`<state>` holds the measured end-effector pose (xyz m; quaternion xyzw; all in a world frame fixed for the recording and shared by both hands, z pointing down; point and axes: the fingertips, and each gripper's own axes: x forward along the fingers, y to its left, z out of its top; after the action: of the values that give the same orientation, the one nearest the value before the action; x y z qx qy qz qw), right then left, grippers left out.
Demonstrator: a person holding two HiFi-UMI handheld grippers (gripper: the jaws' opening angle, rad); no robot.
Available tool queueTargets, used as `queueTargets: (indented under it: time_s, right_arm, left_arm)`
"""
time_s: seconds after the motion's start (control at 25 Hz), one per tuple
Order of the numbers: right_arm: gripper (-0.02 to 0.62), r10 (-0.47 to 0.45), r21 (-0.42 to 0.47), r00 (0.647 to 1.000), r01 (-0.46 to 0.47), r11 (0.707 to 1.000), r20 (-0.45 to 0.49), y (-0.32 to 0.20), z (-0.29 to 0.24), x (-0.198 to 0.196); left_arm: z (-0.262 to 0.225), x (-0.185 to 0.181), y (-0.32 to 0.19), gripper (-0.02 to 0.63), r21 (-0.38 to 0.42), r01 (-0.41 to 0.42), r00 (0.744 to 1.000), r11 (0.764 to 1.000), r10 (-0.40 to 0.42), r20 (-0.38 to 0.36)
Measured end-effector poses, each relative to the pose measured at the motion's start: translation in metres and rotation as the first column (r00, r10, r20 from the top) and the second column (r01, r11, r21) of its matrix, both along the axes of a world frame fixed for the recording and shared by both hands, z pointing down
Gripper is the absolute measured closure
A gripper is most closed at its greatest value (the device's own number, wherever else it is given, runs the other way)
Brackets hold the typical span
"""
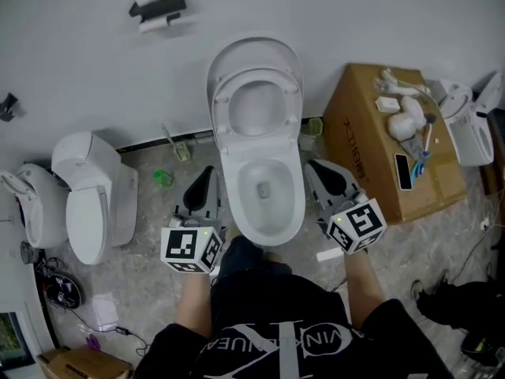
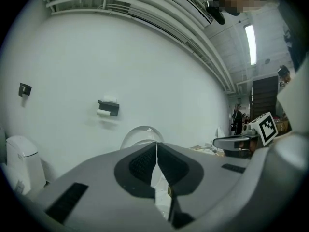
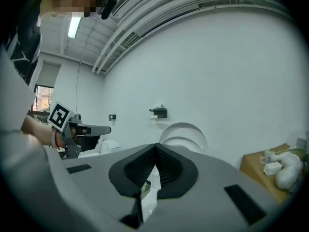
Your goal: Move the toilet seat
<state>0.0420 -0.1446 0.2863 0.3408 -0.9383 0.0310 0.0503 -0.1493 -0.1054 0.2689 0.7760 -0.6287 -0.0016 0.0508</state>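
Note:
The white toilet [image 1: 238,212] stands against the wall in the head view, with its seat [image 1: 223,109] and lid [image 1: 254,50] both tipped up against the wall. My left gripper [image 1: 207,173] hangs just left of the bowl, shut and empty. To the right of the bowl is my right gripper [image 1: 313,166], also shut with nothing in it. In the left gripper view the jaws of my left gripper [image 2: 156,144] meet in front of the raised lid [image 2: 140,132]. The right gripper view shows my right gripper [image 3: 155,145] closed, with the lid [image 3: 187,129] beyond it.
A second toilet [image 1: 91,204] stands at the left, and another [image 1: 467,125] at the far right. A cardboard box [image 1: 371,133] with small items on top sits right of the bowl. A paper holder [image 1: 158,6] is on the wall. Cables [image 1: 59,290] lie at the lower left.

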Motion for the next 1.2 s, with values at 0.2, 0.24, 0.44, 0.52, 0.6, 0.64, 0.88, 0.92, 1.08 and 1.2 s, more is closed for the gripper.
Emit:
queueTargets:
  time_s: [0.2, 0.24, 0.44, 0.52, 0.6, 0.64, 0.88, 0.92, 1.08, 1.2]
  right_arm:
    - [0.588, -0.005, 0.018, 1.0, 0.005, 1.0, 0.014, 0.006, -0.009, 0.002]
    - [0.588, -0.006, 0.02, 1.0, 0.005, 1.0, 0.017, 0.007, -0.011, 0.002]
    - [0.588, -0.009, 0.053, 1.0, 0.007, 0.999, 0.029, 0.015, -0.021, 0.009]
    - [0.588, -0.008, 0.07, 0.999, 0.006, 0.998, 0.032, 0.018, -0.024, 0.012]
    - [0.588, -0.004, 0.077, 0.999, 0.001, 0.997, 0.038, 0.02, -0.025, 0.017]
    - [0.588, 0.0, 0.078, 0.999, -0.003, 0.997, 0.042, 0.02, -0.026, 0.02]
    - [0.588, 0.016, 0.081, 0.998, -0.021, 0.997, 0.065, 0.019, -0.03, 0.033]
    - [0.588, 0.016, 0.08, 0.998, -0.021, 0.997, 0.067, 0.019, -0.03, 0.034]
    - [0.588, 0.019, 0.08, 0.998, -0.024, 0.996, 0.067, 0.018, -0.033, 0.041]
    - [0.588, 0.022, 0.077, 0.998, -0.027, 0.997, 0.065, 0.017, -0.032, 0.045]
  left_arm:
    - [-0.011, -0.002, 0.013, 0.601, 0.019, 0.024, 1.0, 1.0, -0.024, 0.017]
    - [-0.013, -0.002, 0.015, 0.601, 0.019, 0.032, 0.999, 0.999, -0.032, 0.026]
    - [-0.015, -0.002, 0.025, 0.602, 0.018, 0.057, 0.998, 0.998, -0.057, 0.024]
    - [-0.015, -0.002, 0.027, 0.601, 0.019, 0.068, 0.998, 0.998, -0.068, 0.017]
    - [-0.014, -0.002, 0.029, 0.602, 0.021, 0.074, 0.997, 0.997, -0.075, 0.018]
    - [-0.014, -0.001, 0.03, 0.602, 0.021, 0.076, 0.997, 0.997, -0.077, 0.018]
    - [-0.016, 0.006, 0.03, 0.601, 0.021, 0.077, 0.997, 0.997, -0.078, 0.012]
    - [-0.016, 0.008, 0.03, 0.602, 0.02, 0.077, 0.997, 0.997, -0.078, 0.012]
    - [-0.018, 0.014, 0.027, 0.602, 0.017, 0.075, 0.997, 0.997, -0.075, 0.008]
    - [-0.018, 0.017, 0.024, 0.602, 0.018, 0.076, 0.997, 0.997, -0.076, 0.001]
